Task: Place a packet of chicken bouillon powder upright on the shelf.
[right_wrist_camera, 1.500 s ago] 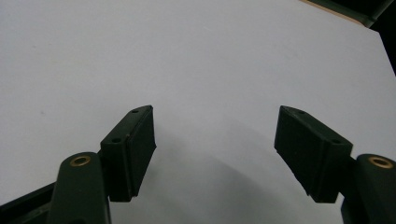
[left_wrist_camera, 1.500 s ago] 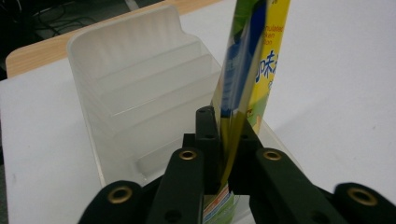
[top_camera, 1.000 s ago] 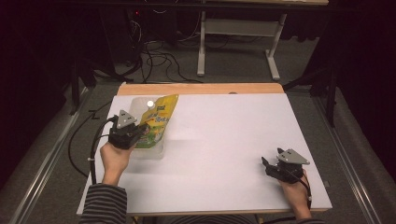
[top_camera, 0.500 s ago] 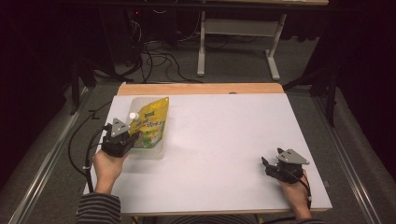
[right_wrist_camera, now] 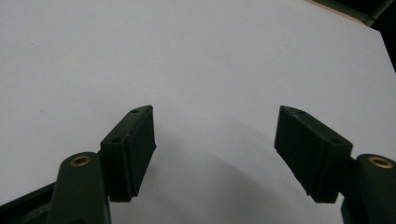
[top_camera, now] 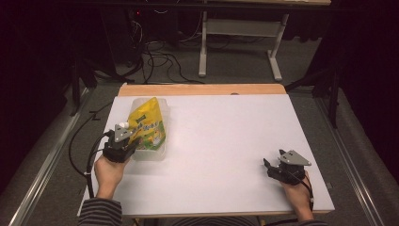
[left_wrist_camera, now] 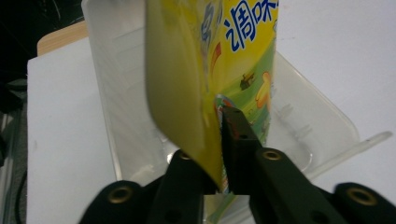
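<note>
I had the yellow pouch (left_wrist_camera: 219,60) lying in the clear plastic tub (top_camera: 157,153) at the table's (top_camera: 226,141) left side, its lower end toward me. In the left gripper view I could read blue Chinese characters on its front, "調味" as far as I could tell, with the line cut off by the top edge; below them sat a small cartoon figure on green, too blurred to identify. From the high view the print showed as a dark patch and some white lettering I could not read, and a white cap sat near the grey plate.

My left gripper (left_wrist_camera: 219,140) had the pouch's bottom seam between its jaws, which had just been opening; I could not tell whether the pads pressed on the film, since the pouch hid the left pad.

My right gripper (right_wrist_camera: 215,140) rested well apart near the table's right front, jaws spread wide over bare white surface.
</note>
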`<state>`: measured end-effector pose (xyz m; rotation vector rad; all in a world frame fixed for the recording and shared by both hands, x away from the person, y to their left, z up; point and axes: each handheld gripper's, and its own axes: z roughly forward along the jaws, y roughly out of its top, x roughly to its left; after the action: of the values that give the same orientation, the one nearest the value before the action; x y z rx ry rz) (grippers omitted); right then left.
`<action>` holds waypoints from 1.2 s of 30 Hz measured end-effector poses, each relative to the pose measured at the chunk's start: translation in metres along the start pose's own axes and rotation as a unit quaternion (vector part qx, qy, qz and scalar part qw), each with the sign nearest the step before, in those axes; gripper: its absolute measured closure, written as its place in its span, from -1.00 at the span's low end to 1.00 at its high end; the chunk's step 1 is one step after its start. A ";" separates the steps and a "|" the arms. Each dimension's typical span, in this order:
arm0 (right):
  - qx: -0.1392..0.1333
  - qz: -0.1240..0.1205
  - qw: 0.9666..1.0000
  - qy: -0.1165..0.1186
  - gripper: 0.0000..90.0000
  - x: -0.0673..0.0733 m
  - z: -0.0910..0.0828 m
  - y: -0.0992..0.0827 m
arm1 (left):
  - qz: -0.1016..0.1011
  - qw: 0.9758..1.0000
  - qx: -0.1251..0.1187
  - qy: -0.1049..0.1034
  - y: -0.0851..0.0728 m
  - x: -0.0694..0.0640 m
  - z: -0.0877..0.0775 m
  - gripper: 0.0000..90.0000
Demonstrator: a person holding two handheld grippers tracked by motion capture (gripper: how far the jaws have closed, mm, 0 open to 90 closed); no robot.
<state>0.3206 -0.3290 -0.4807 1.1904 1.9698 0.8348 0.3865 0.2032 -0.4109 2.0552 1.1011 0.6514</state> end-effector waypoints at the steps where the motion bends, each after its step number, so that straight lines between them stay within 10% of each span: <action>1: 0.000 0.000 1.000 0.000 -0.34 0.000 0.000 0.000 | 0.001 1.000 -0.001 -0.001 -0.002 0.000 -0.001 0.75; 24: 0.000 0.002 1.000 0.000 -0.34 0.000 0.000 0.000 | -0.056 0.996 -0.073 -0.002 -0.009 0.010 -0.033 0.61; 36: 0.001 0.002 1.000 0.001 -0.34 0.000 0.000 0.000 | -0.058 0.996 -0.064 0.019 -0.018 0.005 -0.044 0.26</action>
<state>0.3207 -0.3290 -0.4807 1.1951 1.9709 0.8357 0.3492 0.2296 -0.3964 1.8633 1.1606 0.6864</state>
